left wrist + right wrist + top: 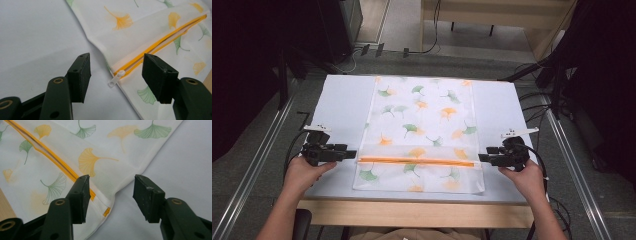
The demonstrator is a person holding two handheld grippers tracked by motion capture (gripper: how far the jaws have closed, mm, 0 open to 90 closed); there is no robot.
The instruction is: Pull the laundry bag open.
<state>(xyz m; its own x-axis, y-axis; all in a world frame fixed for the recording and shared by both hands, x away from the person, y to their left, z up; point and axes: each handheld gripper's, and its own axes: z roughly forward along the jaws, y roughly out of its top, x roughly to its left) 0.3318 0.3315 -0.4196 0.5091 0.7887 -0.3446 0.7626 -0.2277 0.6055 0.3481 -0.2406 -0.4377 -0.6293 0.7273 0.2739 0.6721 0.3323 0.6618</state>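
Item: white leaf-print zip bag (419, 135), flat on the white table (339, 100), orange zipper (417, 161) near its front edge. Left gripper (352, 153): jaws spread, white zip pull (115, 78) between, untouched. Right gripper (482, 158): jaws spread around the bag's right corner, not pinching.

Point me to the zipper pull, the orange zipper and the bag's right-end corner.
zipper pull (116, 78), left gripper view, on the white tab's middle.
orange zipper (416, 161), high view, midway along the orange line.
bag corner (106, 212), right gripper view, on the orange zipper end at the white hem.
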